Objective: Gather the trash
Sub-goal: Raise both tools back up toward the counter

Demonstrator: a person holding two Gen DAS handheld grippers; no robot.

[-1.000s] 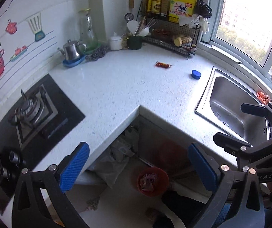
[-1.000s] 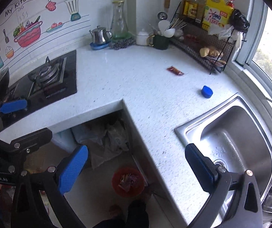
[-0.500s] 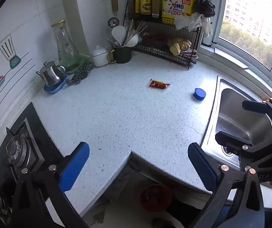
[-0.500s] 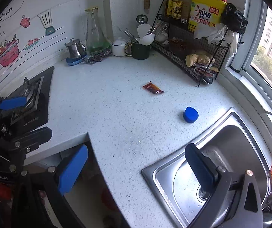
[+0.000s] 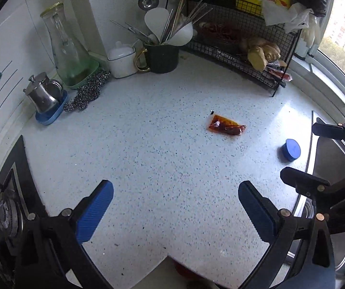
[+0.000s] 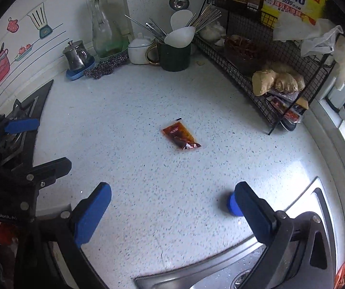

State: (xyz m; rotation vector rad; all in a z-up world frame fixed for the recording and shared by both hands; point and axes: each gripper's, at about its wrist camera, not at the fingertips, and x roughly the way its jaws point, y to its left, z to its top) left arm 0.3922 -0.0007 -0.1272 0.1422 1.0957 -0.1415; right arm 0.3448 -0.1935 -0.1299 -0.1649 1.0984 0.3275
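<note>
Meanwhile, both grippers hover with fingers spread wide and empty above a speckled white countertop (image 5: 148, 144): the left gripper (image 5: 176, 207) nearer the gas stove (image 5: 6, 216), the right gripper (image 6: 172, 207) nearer the steel sink (image 6: 256, 265). A red sauce packet (image 5: 226, 127) lies flat beyond both, well apart from the fingers, with a blue cap (image 5: 290, 149) between packet and sink.

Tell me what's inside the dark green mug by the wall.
The mug holds white spoons, chopsticks and metal utensils, all standing up. Their lower ends and the mug's bottom are hidden.
</note>
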